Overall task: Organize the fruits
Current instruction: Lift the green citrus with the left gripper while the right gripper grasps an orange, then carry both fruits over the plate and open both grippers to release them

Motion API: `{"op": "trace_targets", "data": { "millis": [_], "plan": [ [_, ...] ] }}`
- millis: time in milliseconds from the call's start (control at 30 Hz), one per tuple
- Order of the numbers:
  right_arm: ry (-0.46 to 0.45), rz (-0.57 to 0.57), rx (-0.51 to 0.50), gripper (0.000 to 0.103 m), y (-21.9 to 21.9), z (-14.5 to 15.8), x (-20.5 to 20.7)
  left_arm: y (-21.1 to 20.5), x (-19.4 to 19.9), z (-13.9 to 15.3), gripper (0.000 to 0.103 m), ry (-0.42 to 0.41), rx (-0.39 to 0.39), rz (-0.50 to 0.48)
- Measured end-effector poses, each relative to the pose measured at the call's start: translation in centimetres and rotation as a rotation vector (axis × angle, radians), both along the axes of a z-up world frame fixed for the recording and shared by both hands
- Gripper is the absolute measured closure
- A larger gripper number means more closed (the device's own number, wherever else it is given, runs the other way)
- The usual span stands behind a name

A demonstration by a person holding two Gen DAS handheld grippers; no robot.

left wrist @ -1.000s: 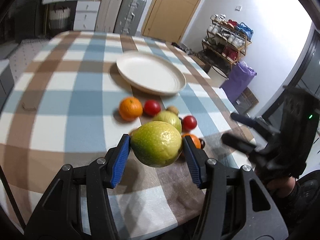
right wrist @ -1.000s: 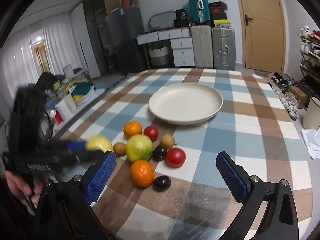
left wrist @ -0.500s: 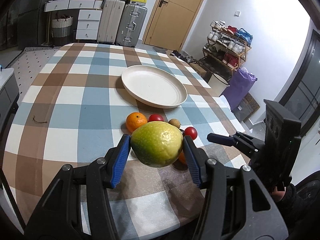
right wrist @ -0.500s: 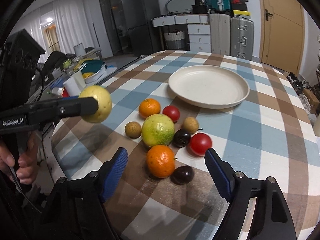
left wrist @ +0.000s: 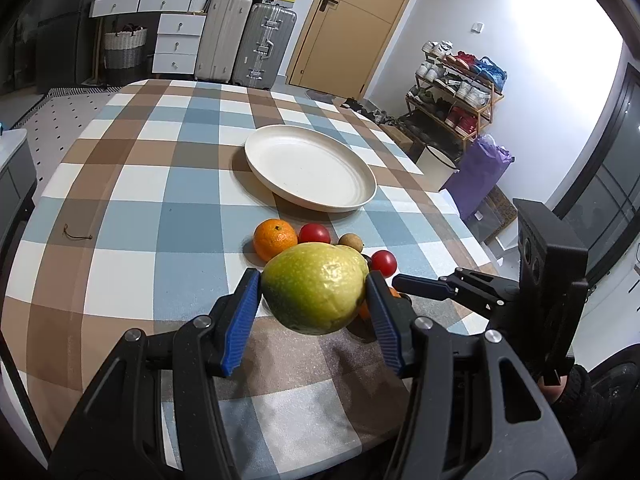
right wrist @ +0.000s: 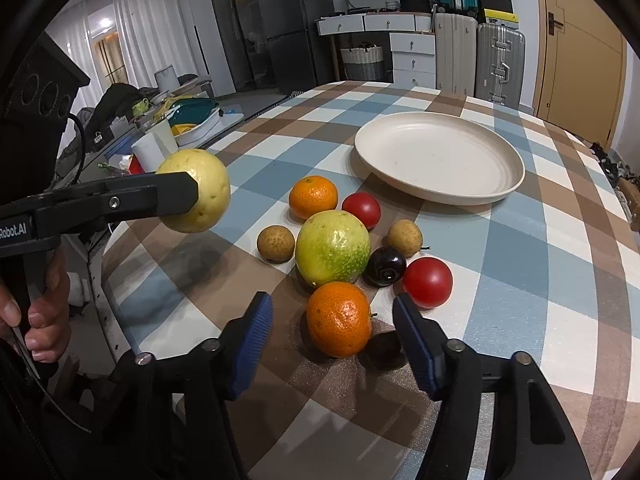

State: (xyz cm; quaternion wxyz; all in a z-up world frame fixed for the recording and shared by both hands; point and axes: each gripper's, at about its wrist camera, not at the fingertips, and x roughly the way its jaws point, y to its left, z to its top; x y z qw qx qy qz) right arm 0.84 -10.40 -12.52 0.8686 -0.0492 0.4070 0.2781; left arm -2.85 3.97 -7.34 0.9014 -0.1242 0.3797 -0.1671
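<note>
While left hand-held gripper [left wrist: 314, 308] clamps green-yellow fruit [left wrist: 315, 287] aloft, right hand-held gripper [right wrist: 333, 344] gapes, straddling orange [right wrist: 339, 318].

A yellow-green guava [left wrist: 316, 288] hangs in the air, clamped between the blue pads of the left tool [left wrist: 314, 312]. The rest of the fruit lies clustered on the counter [right wrist: 520, 240], near the plate [right wrist: 439, 157], which lies bare. A second guava [right wrist: 333, 246] sits in the middle; one orange [right wrist: 313, 197] lies behind it, another orange [right wrist: 339, 319] in front. Two red tomatoes [right wrist: 361, 209], two brown longans [right wrist: 275, 243] and a dark plum [right wrist: 386, 265] ring it. A second dark fruit [right wrist: 384, 350] lies half hidden behind the front orange.
</note>
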Motion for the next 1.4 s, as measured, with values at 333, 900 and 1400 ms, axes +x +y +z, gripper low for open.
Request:
{"op": "trace_targets", "data": {
  "millis": [333, 900, 1400],
  "plan": [
    [-0.005, -0.001, -0.024, 0.066, 0.3, -0.3, 0.0, -0.2, -0.1, -0.3, 0.052, 0.006, 0.002, -0.003],
    [-0.085, -0.033, 0.116, 0.067, -2.8, 2.8, -0.3, -1.4, 2.0, 1.1, 0.052, -0.009, 0.014, -0.013],
    [-0.108, -0.028, 0.281, 0.067, -5.5, 6.8, 5.5, -3.3, 9.9, 2.8, 0.052, -0.003, 0.001, -0.038]
  ]
}}
